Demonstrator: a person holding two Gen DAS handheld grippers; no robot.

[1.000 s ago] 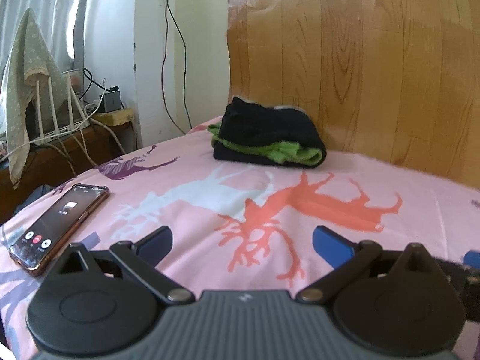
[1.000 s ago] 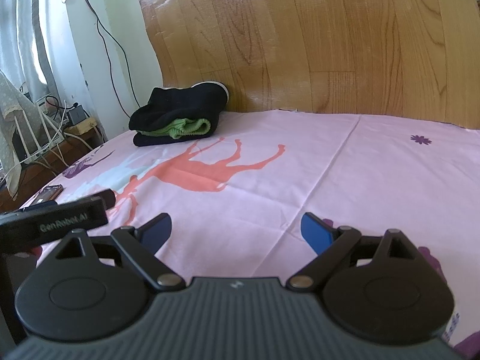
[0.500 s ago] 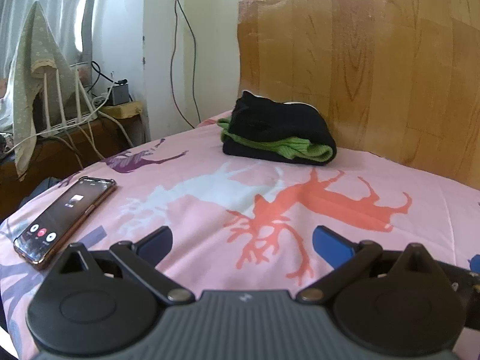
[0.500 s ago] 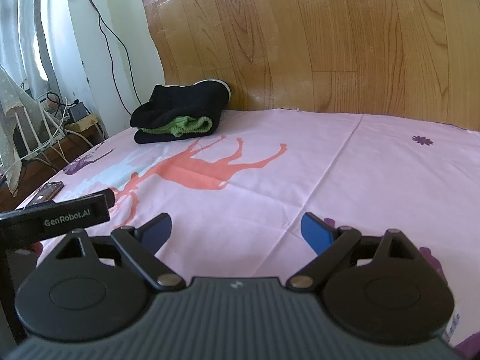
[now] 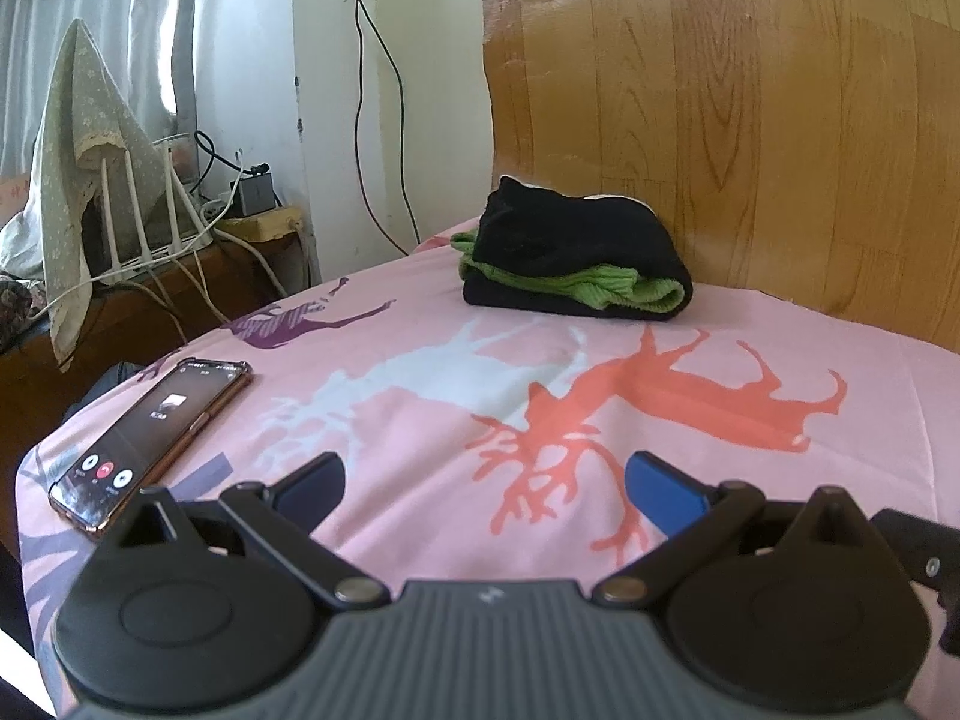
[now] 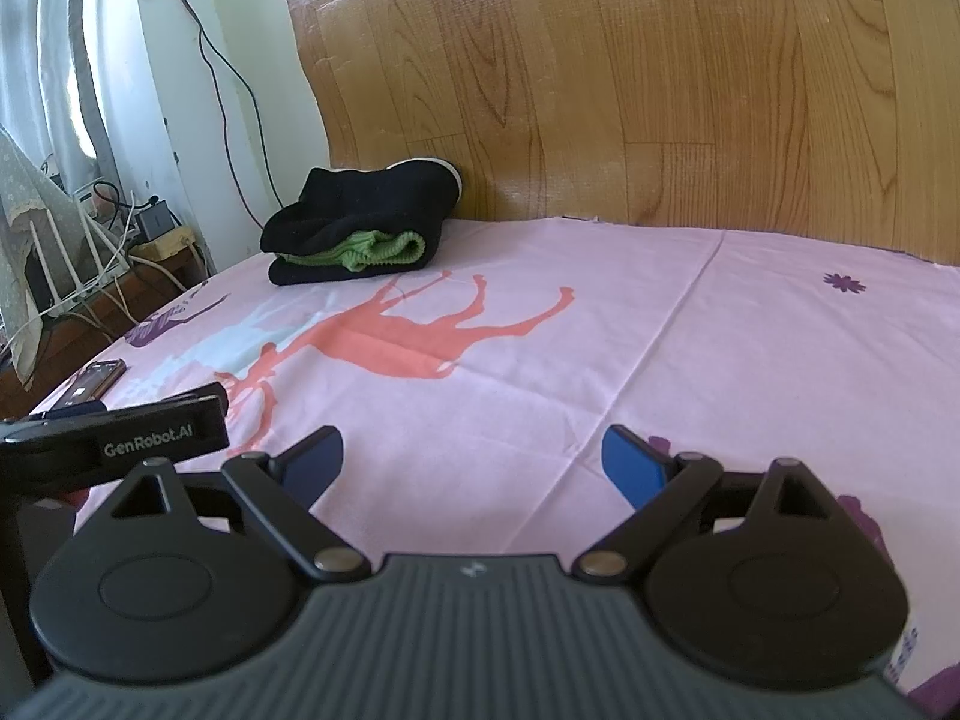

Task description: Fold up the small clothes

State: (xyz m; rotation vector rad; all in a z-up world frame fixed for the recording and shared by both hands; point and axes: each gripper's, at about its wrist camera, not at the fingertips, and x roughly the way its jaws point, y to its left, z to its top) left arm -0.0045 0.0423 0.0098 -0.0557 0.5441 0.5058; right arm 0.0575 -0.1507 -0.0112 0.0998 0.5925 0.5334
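Folded clothes sit against the headboard; a phone lies left; left gripper and right gripper gape wide, empty.

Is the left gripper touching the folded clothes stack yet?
Apart. In the left wrist view the left gripper is open and empty, with a stretch of pink bedsheet between it and the folded clothes stack.

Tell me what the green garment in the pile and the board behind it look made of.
Green garment: looks like soft ribbed knit, matte, with fine ridges along its rolled edge. Board: wood or wood-look laminate; grain lines and knots show, and a pale sheen suggests a glossy finish.
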